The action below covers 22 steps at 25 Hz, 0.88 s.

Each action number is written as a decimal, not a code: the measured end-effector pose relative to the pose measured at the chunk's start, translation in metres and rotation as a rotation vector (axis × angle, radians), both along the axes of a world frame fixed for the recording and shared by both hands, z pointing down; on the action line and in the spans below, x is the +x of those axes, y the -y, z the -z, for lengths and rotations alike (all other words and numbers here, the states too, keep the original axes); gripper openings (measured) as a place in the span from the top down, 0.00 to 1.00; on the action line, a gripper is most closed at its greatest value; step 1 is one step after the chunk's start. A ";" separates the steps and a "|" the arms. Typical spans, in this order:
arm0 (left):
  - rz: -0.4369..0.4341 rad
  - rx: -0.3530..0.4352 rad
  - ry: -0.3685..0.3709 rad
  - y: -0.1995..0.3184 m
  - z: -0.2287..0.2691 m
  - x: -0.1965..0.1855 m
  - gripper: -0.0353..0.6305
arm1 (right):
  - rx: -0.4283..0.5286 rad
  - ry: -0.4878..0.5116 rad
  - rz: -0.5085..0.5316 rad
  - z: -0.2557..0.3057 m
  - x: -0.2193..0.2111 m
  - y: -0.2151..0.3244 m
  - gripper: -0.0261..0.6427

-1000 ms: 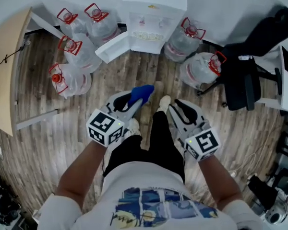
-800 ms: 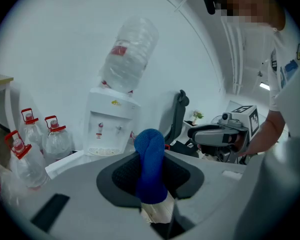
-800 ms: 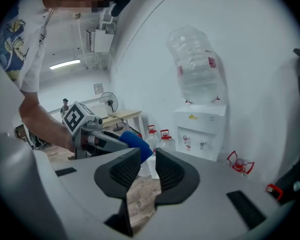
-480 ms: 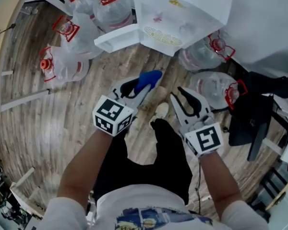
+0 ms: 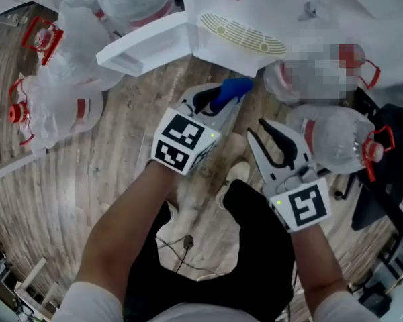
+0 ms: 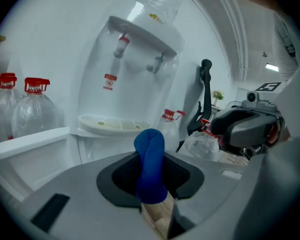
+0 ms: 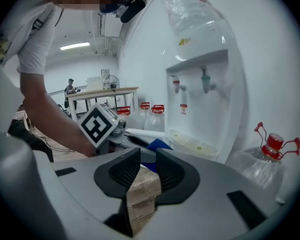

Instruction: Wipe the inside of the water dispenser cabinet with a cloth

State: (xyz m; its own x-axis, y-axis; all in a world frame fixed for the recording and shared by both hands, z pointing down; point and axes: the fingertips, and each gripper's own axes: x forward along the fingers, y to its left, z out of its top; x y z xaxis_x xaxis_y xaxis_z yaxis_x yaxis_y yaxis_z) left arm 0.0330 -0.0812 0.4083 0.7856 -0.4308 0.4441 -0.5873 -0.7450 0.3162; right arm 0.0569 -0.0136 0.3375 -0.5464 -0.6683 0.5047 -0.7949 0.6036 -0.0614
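A person is bending over a wooden floor in front of a white water dispenser. The left claw is gripping a rolled blue cloth, with the roll sticking out past the jaws toward the dispenser, likely so its free end can do the wiping. The right claw is holding nothing; its jaws have just been opening and are standing wide, perhaps ready to steady the white cabinet door (it is hanging open at the left). The cabinet's inside is not showing, so wiping seems not yet begun. Large water bottles are crowding both sides
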 end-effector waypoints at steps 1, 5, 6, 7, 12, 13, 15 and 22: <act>-0.010 0.008 -0.002 0.007 -0.016 0.003 0.79 | -0.010 -0.003 0.005 -0.016 -0.004 0.000 0.82; -0.034 0.051 -0.009 0.037 -0.075 0.010 0.79 | -0.050 -0.048 0.075 -0.066 -0.022 0.004 0.82; -0.031 0.060 -0.013 0.044 -0.089 0.013 0.79 | -0.065 -0.066 0.096 -0.077 -0.025 0.003 0.82; -0.026 0.066 -0.018 0.050 -0.102 0.015 0.79 | -0.081 -0.079 0.110 -0.087 -0.026 0.001 0.82; 0.005 0.103 -0.054 0.082 -0.155 0.029 0.79 | -0.095 -0.057 0.144 -0.122 -0.042 -0.003 0.82; 0.010 0.113 -0.064 0.088 -0.164 0.032 0.79 | -0.086 -0.066 0.167 -0.126 -0.045 -0.002 0.82; 0.021 0.132 -0.080 0.102 -0.179 0.037 0.79 | -0.072 -0.075 0.203 -0.133 -0.046 0.008 0.82; 0.041 0.168 -0.096 0.133 -0.218 0.057 0.79 | -0.022 -0.033 0.304 -0.136 -0.053 0.051 0.81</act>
